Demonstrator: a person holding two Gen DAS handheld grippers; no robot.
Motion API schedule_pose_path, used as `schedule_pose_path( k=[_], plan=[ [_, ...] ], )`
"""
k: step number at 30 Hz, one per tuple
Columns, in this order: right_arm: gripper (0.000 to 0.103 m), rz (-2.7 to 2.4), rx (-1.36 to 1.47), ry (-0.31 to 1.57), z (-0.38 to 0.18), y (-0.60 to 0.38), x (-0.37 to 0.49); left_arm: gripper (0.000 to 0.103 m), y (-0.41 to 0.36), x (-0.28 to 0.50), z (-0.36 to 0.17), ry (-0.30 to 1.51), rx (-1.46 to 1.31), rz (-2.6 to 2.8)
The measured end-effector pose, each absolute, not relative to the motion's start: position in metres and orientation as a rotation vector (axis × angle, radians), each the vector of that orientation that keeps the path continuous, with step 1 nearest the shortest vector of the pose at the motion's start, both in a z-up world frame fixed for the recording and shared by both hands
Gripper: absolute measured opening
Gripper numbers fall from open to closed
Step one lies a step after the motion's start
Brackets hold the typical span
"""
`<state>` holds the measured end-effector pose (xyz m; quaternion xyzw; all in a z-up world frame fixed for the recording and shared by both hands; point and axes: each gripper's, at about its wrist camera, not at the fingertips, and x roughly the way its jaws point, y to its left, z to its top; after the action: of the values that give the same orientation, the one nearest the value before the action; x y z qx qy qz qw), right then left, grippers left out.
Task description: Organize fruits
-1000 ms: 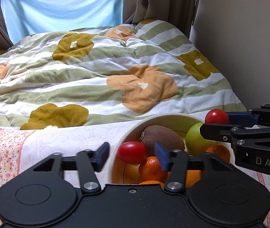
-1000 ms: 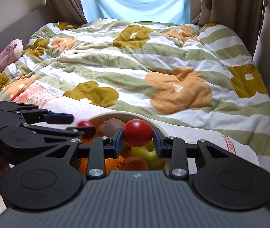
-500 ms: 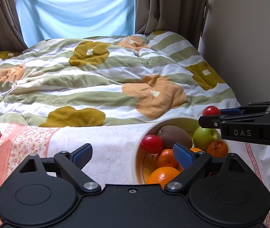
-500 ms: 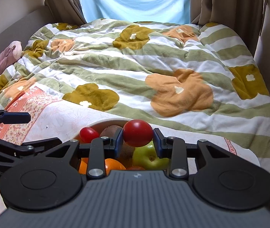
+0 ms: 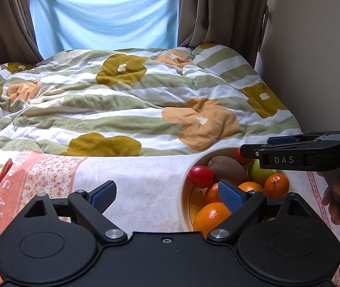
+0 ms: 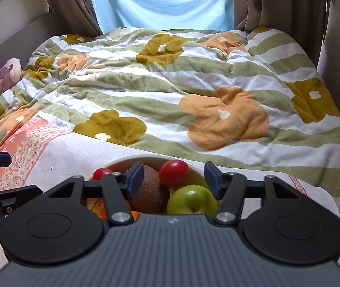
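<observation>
My left gripper [image 5: 167, 196] is spread wide with nothing in it. It hangs over the flowery cloth [image 5: 134, 174] on the bed, just left of the bowl [image 5: 184, 191]. One blue pad [image 5: 229, 195] sits in front of the oranges.

My right gripper [image 6: 173, 178] is spread apart too and holds nothing. It hangs right over the bowl [image 6: 126, 161]. Between its fingers I see a red tomato [image 6: 173, 173] lying in the bowl. The pads do not touch it.

The fruits are all in the bowl. From the left camera I see a small red tomato [image 5: 200, 176] by the near rim, a brown kiwi [image 5: 227, 171] next to it, a green apple [image 5: 260, 173] behind, and some oranges [image 5: 211, 215] in front. A little orange [image 5: 276, 185] sits on the right side. From the right camera the kiwi [image 6: 148, 196] and green apple [image 6: 191, 202] lie side by side, close to the camera.

The bowl stands on the cloth, and the striped blanket [image 6: 170, 83] with big flowers fills the bed behind it.
</observation>
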<state>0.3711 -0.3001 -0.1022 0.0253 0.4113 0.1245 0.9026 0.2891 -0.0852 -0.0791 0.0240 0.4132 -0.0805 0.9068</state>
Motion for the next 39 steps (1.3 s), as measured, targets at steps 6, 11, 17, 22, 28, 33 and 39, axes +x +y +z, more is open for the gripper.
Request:
schedule_pose_path(
  k=[6,11,17,22,28,33,39],
  plan=[
    [0.103,0.258,0.062,0.837,-0.1,-0.302,0.368,0.094,-0.084,0.282,-0.08,0.853,0.045,-0.153],
    [0.103,0.255,0.062,0.816,-0.089,-0.304,0.357,0.094,-0.081,0.271,-0.071,0.822,0.039,-0.137],
    [0.103,0.218,0.069,0.739,-0.051,-0.303,0.322,0.094,-0.076,0.244,-0.045,0.747,0.039,-0.145],
    [0.103,0.174,0.071,0.654,-0.016,-0.296,0.275,0.094,-0.073,0.207,-0.02,0.668,0.059,-0.155],
    [0.103,0.11,0.062,0.611,0.016,-0.283,0.207,0.095,-0.063,0.159,0.008,0.593,0.046,-0.173],
    [0.103,0.065,0.053,0.599,0.034,-0.272,0.149,0.103,-0.052,0.12,0.023,0.558,0.043,-0.191],
    [0.103,0.01,0.057,0.625,0.043,-0.261,0.094,0.103,-0.036,0.082,0.031,0.55,0.045,-0.176]
  ],
)
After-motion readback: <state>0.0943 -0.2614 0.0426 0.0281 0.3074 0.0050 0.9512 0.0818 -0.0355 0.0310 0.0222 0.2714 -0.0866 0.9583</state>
